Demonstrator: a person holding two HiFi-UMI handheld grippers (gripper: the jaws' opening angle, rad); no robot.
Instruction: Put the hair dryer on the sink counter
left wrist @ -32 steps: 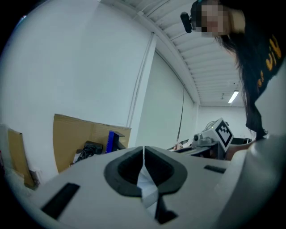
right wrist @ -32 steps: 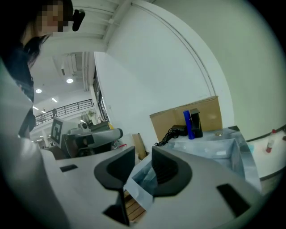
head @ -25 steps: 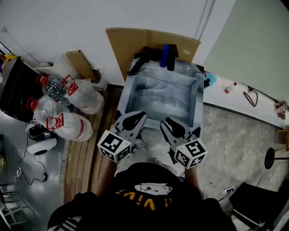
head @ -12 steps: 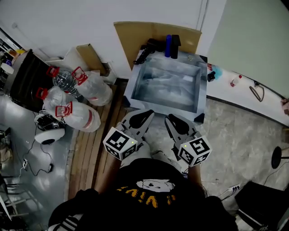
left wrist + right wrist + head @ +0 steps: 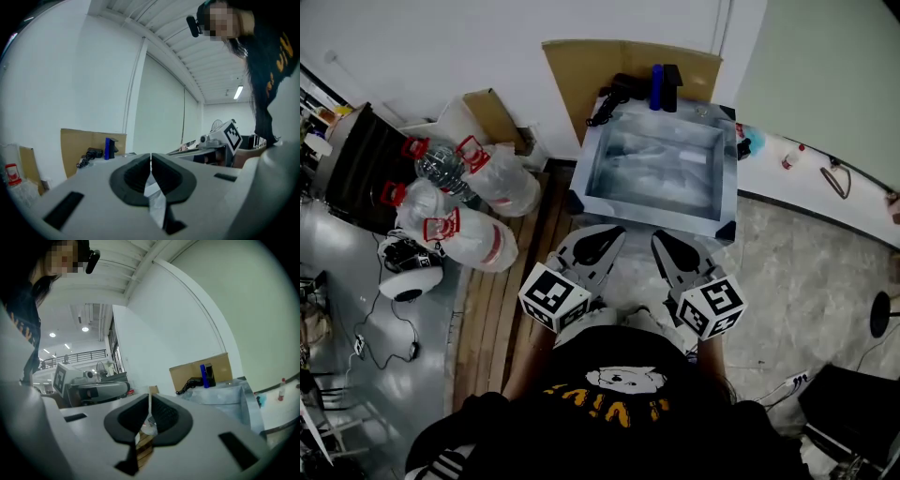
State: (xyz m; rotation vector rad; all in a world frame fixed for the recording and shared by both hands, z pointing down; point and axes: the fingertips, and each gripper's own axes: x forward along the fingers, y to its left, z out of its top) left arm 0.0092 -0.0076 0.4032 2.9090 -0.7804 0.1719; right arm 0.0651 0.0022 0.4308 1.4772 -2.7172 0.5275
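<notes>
The black hair dryer (image 5: 614, 94) lies with its cord on the back left corner of the metal sink counter (image 5: 724, 173), against brown cardboard. It also shows far off in both gripper views, hair dryer (image 5: 89, 154) and hair dryer (image 5: 191, 382). My left gripper (image 5: 605, 236) and right gripper (image 5: 662, 240) hang side by side close to the person's body, short of the sink's front edge. The left gripper (image 5: 150, 161) is shut with nothing in it. The right gripper (image 5: 149, 404) is shut too, holding nothing.
A blue bottle (image 5: 656, 86) and a black box (image 5: 671, 86) stand beside the dryer. Several big water jugs (image 5: 459, 202) with red handles lie at the left, near a white device (image 5: 408, 272) with cables. Wooden planks (image 5: 502, 300) run under the left gripper. A white ledge (image 5: 811, 183) runs off to the right.
The sink has slid up and to the right in the head view as the person shifted. Both grippers stay together in front of the body.
</notes>
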